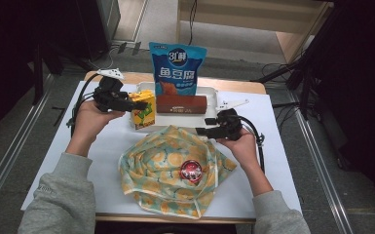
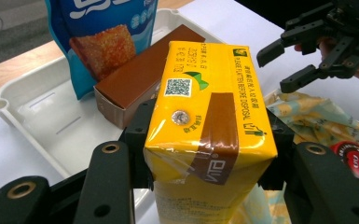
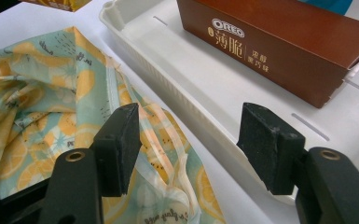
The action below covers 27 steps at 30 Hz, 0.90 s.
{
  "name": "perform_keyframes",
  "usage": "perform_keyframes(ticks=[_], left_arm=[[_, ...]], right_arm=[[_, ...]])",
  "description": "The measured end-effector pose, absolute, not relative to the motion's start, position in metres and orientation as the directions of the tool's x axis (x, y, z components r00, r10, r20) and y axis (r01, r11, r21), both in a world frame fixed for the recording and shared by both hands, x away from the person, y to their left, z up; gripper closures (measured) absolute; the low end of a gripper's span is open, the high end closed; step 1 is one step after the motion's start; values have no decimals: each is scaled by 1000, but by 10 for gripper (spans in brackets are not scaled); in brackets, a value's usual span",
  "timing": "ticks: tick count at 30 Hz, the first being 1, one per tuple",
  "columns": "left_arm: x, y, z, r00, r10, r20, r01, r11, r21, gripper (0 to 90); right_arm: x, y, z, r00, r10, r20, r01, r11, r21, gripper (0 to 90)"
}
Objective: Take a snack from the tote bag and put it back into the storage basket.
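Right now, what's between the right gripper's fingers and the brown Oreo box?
High view: bare white tray floor and its near rim separate right gripper from brown Oreo box; right gripper view agrees.

Carton [image 1: 142,109]: yellow drink box with a green picture on its front, brown band and foil straw hole [image 2: 181,116] on top, printed QR code beside it. Upright, slightly tilted. Position: left of centre on the tabletop, at the near left corner of the white tray [image 1: 209,92], just left of the brown box [image 1: 181,104], far of the patterned cloth [image 1: 170,168]. State: clamped at its sides between the left tongs [image 2: 210,154].
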State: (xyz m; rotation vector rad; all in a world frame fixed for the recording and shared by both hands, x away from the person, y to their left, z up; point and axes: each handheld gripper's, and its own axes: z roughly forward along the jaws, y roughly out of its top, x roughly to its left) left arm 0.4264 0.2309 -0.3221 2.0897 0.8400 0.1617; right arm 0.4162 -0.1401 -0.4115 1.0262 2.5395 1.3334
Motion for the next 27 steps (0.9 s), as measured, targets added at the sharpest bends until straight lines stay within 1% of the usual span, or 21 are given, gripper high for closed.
perform_keyframes(ticks=[5,14,23,27], left_arm=[[432,230,-327,769,620,-158,491,-413,767,513],[443,234,-336,756,633,-169,503,-395,769,513],[451,234,-342,751,641,-156,497,-395,773,514],[456,233,-347,750,637,-178,503,-375,779,515]], right_arm=[[415,-140,-412,-767,604,215,520,391,759,393],[412,-140,-414,-769,604,208,519,401,755,391],[409,-141,-415,-769,606,204,518,404,754,391],[408,-142,-414,-766,609,205,521,401,754,391]])
